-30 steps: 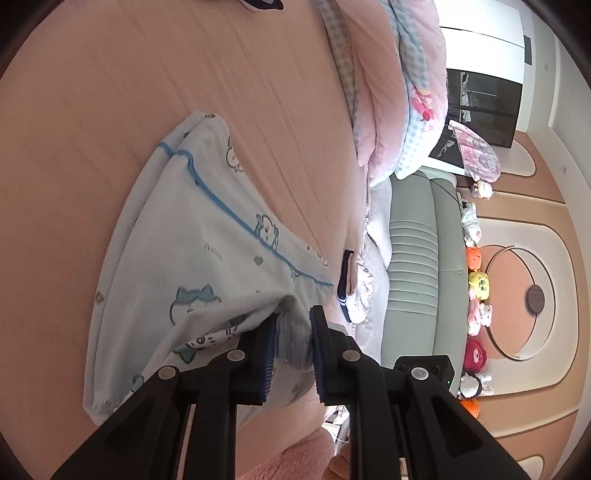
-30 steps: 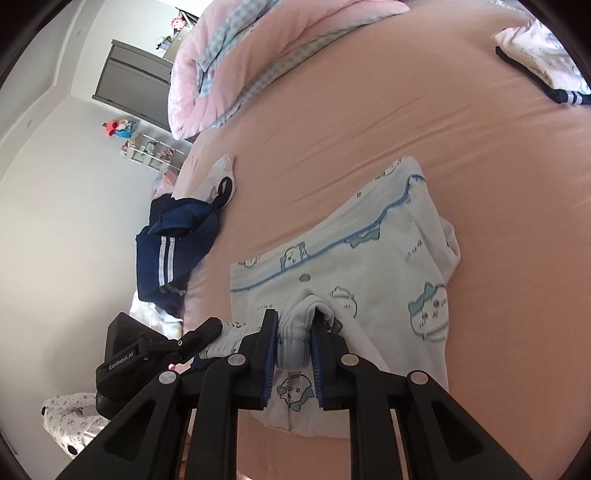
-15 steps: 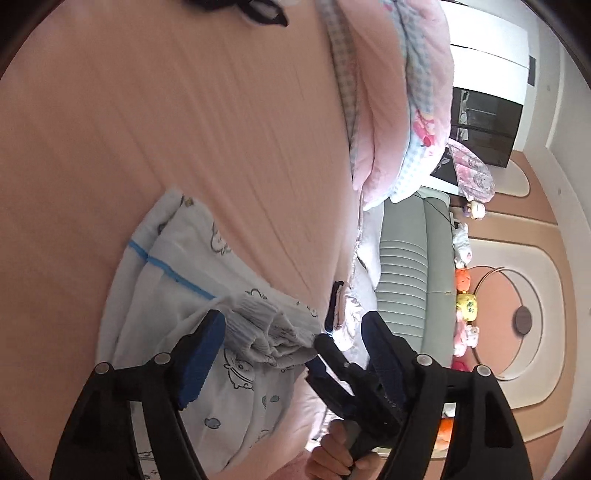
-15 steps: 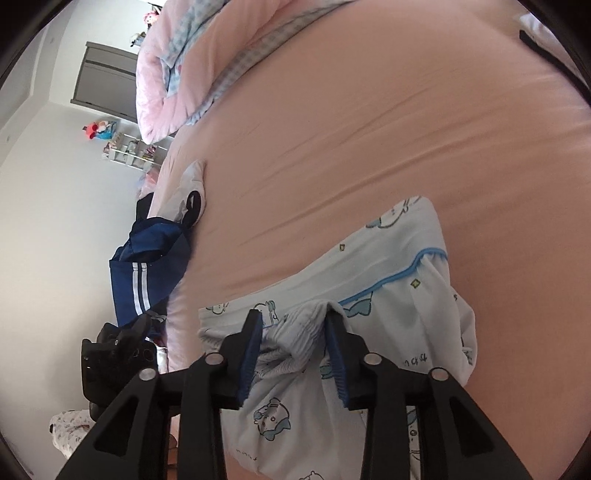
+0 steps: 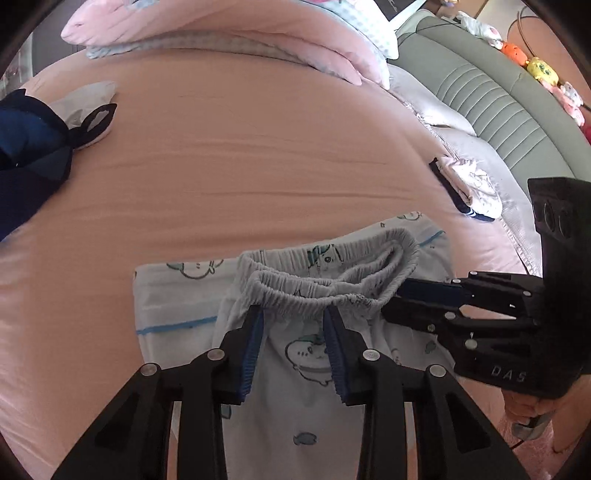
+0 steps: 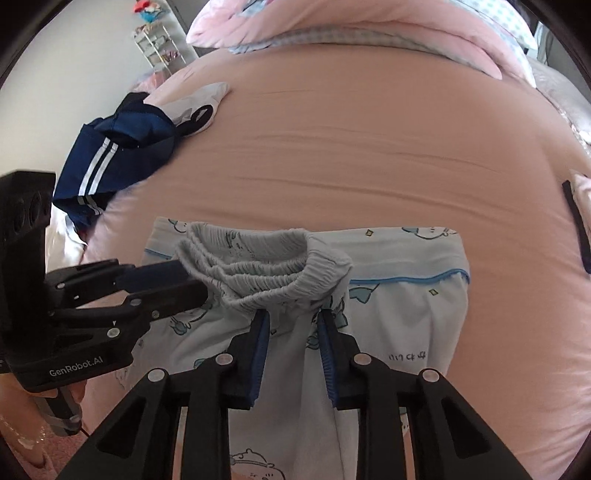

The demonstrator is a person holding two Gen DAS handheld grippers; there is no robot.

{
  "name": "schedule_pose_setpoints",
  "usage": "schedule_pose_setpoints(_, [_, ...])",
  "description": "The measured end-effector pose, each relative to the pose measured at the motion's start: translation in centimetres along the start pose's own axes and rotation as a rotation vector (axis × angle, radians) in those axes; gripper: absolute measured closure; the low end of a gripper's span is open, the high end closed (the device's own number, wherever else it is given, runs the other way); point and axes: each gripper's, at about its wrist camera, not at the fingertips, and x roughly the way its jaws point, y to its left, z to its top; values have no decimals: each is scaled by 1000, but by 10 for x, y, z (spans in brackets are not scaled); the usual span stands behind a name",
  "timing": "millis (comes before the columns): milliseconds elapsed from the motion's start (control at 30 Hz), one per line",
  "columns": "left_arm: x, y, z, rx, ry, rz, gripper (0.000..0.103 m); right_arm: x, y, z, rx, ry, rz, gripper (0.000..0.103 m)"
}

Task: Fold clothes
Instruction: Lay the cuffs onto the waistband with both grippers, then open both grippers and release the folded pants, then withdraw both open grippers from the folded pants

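Note:
Pale blue cartoon-print pyjama trousers lie folded on the pink bed, the gathered elastic waistband on top. They also show in the right wrist view, with the waistband bunched. My left gripper is open, its fingers either side of the fabric just below the waistband. My right gripper is open too, just below the waistband. Each gripper shows in the other's view, the right and the left, at the waistband's ends.
A navy striped garment and a white one lie at the bed's left. A small folded white garment sits at the right edge. Pink quilt at the back. Grey-green headboard on the right.
Both grippers have opened and let go of the waistband after carrying it over the trousers. The trousers now lie folded and both views have swung level with the bed.

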Motion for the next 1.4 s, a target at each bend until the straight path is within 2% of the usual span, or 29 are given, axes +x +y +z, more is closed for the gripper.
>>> schedule_pose_setpoints(67, [4, 8, 7, -39, -15, -8, 73, 2, -2, 6, 20, -44, -8, 77])
schedule_pose_setpoints(133, [3, 13, 9, -57, -21, -27, 72, 0, -12, 11, 110, -110, -6, 77])
schedule_pose_setpoints(233, [-20, 18, 1, -102, -78, -53, 72, -15, -25, 8, 204, -156, 64, 77])
schedule_pose_setpoints(267, [-33, 21, -8, -114, -108, -45, 72, -24, -26, 2, 209, -177, 79, 77])
schedule_pose_setpoints(367, [-61, 29, -38, -138, -154, 24, 72, -52, -24, -28, 182, -219, 47, 77])
schedule_pose_setpoints(433, [-69, 36, -60, -163, -143, 52, 72, -62, -27, -56, 175, -207, 0, 77])
schedule_pose_setpoints(500, [-74, 43, -83, -185, -122, 38, 72, -69, -30, -84, 176, -181, -32, 77])
schedule_pose_setpoints(633, [-68, 48, -111, -259, -71, 2, 72, -72, -40, -119, 206, -144, -29, 77])
schedule_pose_setpoints(700, [-67, 44, -120, -268, -77, -14, 72, -69, -41, -130, 225, -126, -33, 77])
schedule_pose_setpoints(833, [-64, 33, -126, -230, -117, 24, 71, -54, -27, -133, 203, -101, 25, 76])
schedule_pose_setpoints(933, [-59, 30, -124, -209, -120, 43, 72, -45, -20, -131, 171, -110, 18, 76])
schedule_pose_setpoints(967, [-58, 28, -123, -199, -118, 50, 76, -46, -18, -130, 161, -111, 10, 77])
schedule_pose_setpoints(1000, [-59, 25, -121, -182, -112, 59, 86, -46, -15, -129, 151, -113, 2, 89])
schedule_pose_setpoints(1033, [-61, 22, -119, -166, -107, 68, 95, -47, -12, -129, 141, -115, -6, 94])
schedule_pose_setpoints(1100, [-73, 12, -114, -111, -126, 83, 95, -48, -7, -127, 122, -118, -21, 102])
schedule_pose_setpoints(1200, [-93, -1, -108, -39, -154, 106, 95, -73, 11, -127, 45, -172, -63, 102])
schedule_pose_setpoints(1333, [-90, 9, -110, -25, -102, 121, 95, -78, 14, -128, 29, -174, -102, 102])
schedule_pose_setpoints(1400, [-79, 24, -116, -66, -61, 111, 95, -66, 2, -133, 70, -122, -98, 103])
